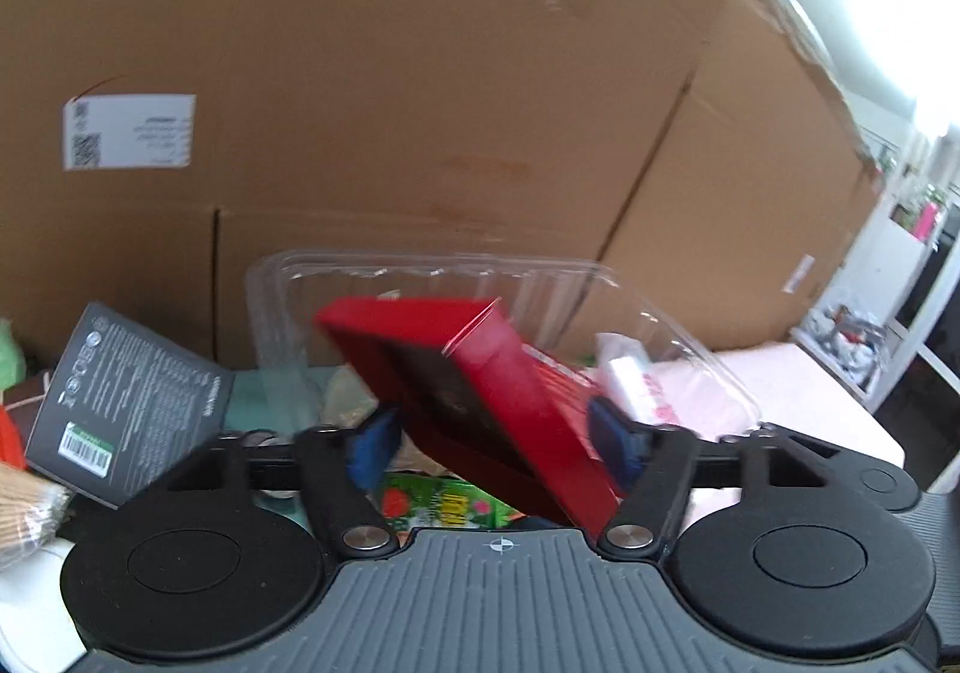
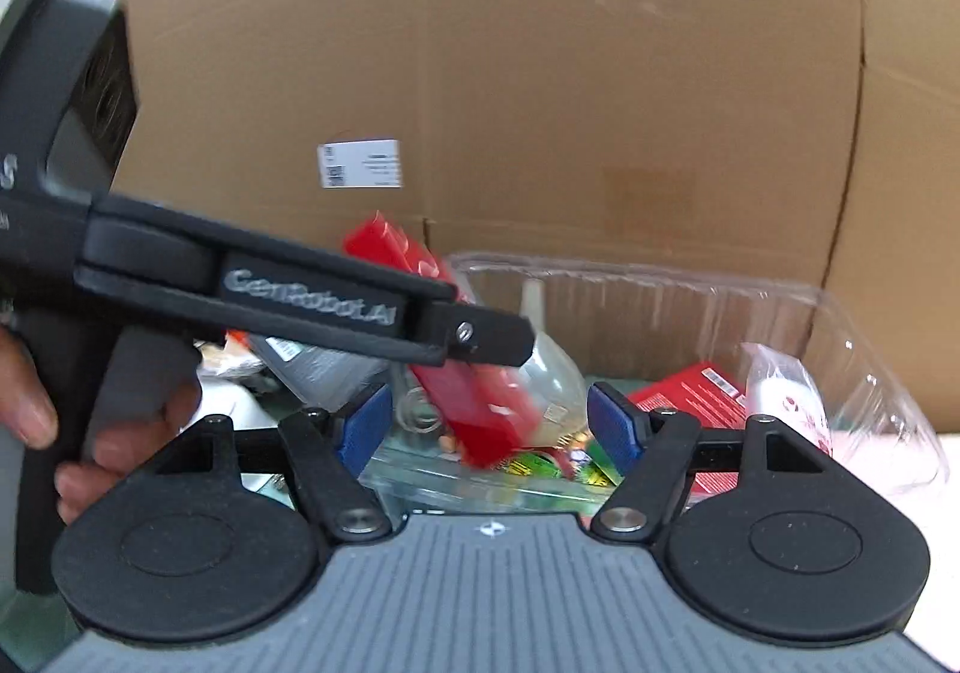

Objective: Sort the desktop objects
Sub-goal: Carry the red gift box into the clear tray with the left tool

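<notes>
Red box (image 1: 498,391) tilting between spread jaws over clear plastic container (image 1: 420,268).
Left gripper (image 1: 498,442) is standing wide, its left blue pad showing a gap to the blurred box, so no grip is evident. Right gripper (image 2: 492,427) is hovering apart and empty above the container, which is sitting against a cardboard carton (image 1: 420,73).

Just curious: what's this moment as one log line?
left gripper open | red box tilted between jaws | right gripper open, empty | clear container ahead
</notes>
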